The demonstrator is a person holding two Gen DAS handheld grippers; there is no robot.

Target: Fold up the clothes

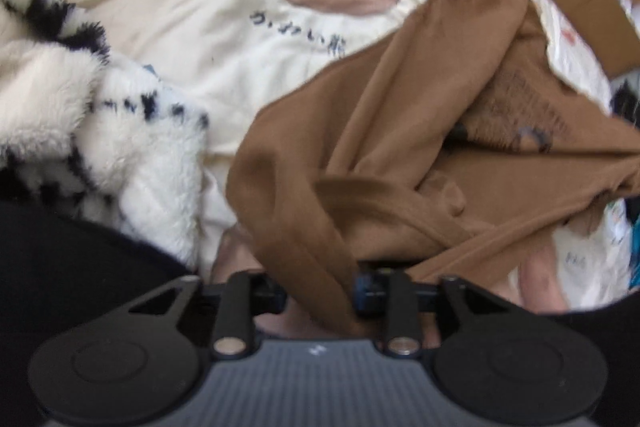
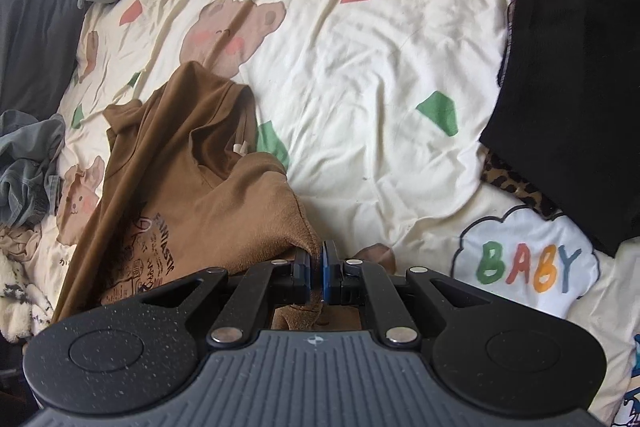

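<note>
While the brown T-shirt point(image 2: 176, 187) is lying crumpled on the cream bear-print duvet point(image 2: 360, 87), just beside a green patch in the print, the right gripper point(image 2: 316, 267) is pinching one of its edges with the jaws pressed almost fully together, brown cloth showing between and below the blue pads. That hold is probably lifting a corner so the shirt can be spread flat before any fold. In the left wrist view the left gripper point(image 1: 320, 293) is standing partly open, a drooping fold of the same shirt point(image 1: 400, 147) passing between its fingers; whether the pads are pressing on it is hard to tell, and the gap looks too wide for a real grip. Seen from the shirt, a fluffy white-and-black garment point(image 1: 100, 107) is waiting on the left-gripper side and a folded black cloth point(image 2: 568, 99) is lying well apart on the other.
</note>
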